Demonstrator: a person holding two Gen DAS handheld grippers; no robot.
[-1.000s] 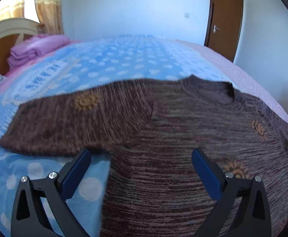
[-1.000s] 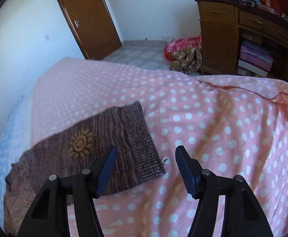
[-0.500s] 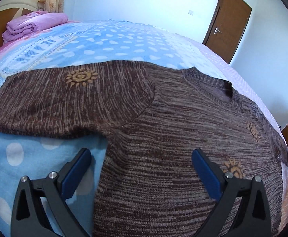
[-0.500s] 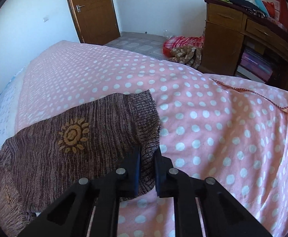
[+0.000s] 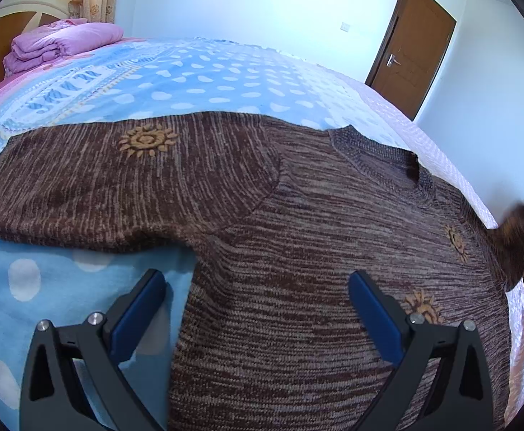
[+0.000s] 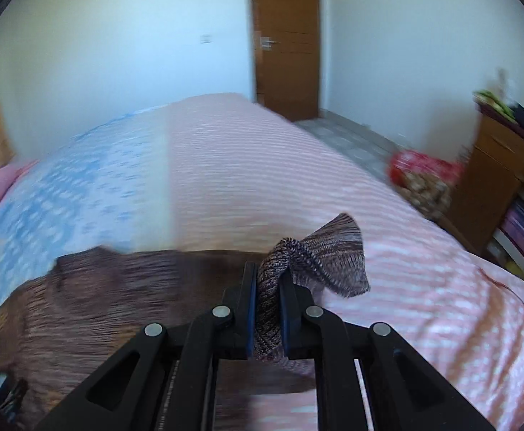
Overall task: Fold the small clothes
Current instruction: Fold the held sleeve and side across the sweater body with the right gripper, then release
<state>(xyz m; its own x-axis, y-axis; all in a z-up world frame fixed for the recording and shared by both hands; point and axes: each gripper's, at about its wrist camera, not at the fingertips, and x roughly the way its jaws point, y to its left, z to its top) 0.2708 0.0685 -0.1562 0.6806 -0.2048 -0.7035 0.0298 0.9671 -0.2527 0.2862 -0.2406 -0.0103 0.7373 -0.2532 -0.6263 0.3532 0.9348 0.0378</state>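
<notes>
Right wrist view: right gripper (image 6: 267, 309) is clenched on a bunched sleeve cuff (image 6: 333, 258) of the brown knit sweater (image 6: 100, 305), the cuff end fanning out past the pads and held up off the bed (image 6: 262, 179). Background is smeared, so detail beyond the sweater is poor. Left wrist view: left gripper (image 5: 255, 309) hangs with jaws spread wide and nothing between the pads; one finger sits over the blue bedding just beside the sweater's side edge, the other over its body. Sweater (image 5: 298, 251) lies face up and flat on the bed, collar (image 5: 380, 158) on the side away from the left gripper, one sleeve (image 5: 100, 186) stretched out across the blue bedding on the left of the collar. At the right edge a dark blurred shape (image 5: 517, 237) is probably the raised sleeve. Handling judgement: soft, light, limp knit; no stiffness, will drape and sag from any single pinch, and stretches if tugged. Grips well, not slippery, not fragile. Best holds: cuffs, hem corners, shoulder seams. Writing: none legible; sun motifs (image 5: 147, 140) on the sweater only, no brand or label seen.
</notes>
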